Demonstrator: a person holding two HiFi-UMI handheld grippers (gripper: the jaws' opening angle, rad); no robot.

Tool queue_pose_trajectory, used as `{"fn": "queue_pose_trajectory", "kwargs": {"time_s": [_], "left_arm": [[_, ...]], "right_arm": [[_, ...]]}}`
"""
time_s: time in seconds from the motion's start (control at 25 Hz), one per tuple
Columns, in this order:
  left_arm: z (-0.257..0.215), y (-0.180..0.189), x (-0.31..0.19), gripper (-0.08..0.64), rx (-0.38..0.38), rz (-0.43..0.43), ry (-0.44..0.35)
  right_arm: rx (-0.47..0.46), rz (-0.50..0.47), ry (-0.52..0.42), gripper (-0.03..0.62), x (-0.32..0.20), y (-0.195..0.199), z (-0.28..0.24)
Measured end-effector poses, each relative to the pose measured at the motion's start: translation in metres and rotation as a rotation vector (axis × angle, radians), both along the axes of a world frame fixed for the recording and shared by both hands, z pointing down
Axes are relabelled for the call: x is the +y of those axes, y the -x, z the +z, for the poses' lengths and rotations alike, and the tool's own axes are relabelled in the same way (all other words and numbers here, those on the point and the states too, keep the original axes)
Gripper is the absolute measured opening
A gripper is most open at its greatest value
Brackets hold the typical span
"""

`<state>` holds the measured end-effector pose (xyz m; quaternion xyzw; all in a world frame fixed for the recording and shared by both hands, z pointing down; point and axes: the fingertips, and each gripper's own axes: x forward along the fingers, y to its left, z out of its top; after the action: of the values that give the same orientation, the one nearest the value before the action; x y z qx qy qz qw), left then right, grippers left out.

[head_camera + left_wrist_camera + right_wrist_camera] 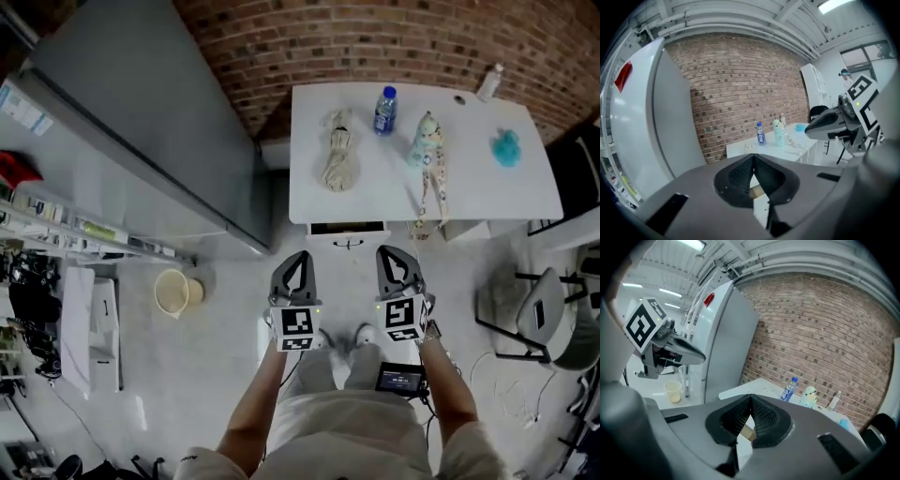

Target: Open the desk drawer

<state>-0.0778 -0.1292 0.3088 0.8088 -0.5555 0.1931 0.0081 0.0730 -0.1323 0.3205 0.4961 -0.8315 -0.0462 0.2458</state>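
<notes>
We judged this to be the approach step, with the pull not yet begun. The drawer (346, 234) sat under the near edge of the white desk (478, 192), toward the desk's left end, with its small dark handle (349, 245) facing us. A dark strip showed along the top of the drawer front. We could not tell whether that was a shadow gap under the desk or a drawer already slightly ajar.

The left gripper (297, 266) and the right gripper (395, 263) hung side by side just short of the desk's near edge, both pointing toward the desk and touching nothing. Each gripper's own view showed its ribbed pads pressed together at the tips with nothing caught between them, so both were closed and empty.

As we saw it, the next move called for one gripper to part its jaws, reach the handle below the desk edge, close on it and draw straight back from the desk. The handle looked thin, so the jaws would need careful lining up. The water bottle (384, 110) on the desk stood well clear of that path.
</notes>
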Motion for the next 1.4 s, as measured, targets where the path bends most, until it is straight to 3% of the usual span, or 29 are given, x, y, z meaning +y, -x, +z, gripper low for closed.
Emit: {"fn": "queue_pose_trajectory", "kwargs": {"time_s": [0.4,0.68,0.8,1.12,1.4], "left_arm": [[-0.118,-0.005,0.049,0.008,0.177,0.001,-0.031],[-0.159,-0.019,0.071,0.008,0.228,0.001,-0.067],[-0.181,-0.021,0.080,0.008,0.216,0.016,-0.099],[-0.221,-0.024,0.109,0.008,0.287,0.012,-0.137],[-0.214,-0.058,0.123,0.008,0.322,0.050,-0.136]], "right_arm": [[-0.198,-0.006,-0.002,0.026,0.047,-0.038,-0.125],[-0.292,0.005,-0.047,0.026,0.060,-0.068,-0.183],[-0.341,0.001,-0.065,0.026,0.068,-0.074,-0.206],[-0.541,-0.033,0.019,0.026,0.108,-0.077,-0.226],[-0.621,-0.041,0.053,0.026,0.137,-0.067,-0.213]]}}
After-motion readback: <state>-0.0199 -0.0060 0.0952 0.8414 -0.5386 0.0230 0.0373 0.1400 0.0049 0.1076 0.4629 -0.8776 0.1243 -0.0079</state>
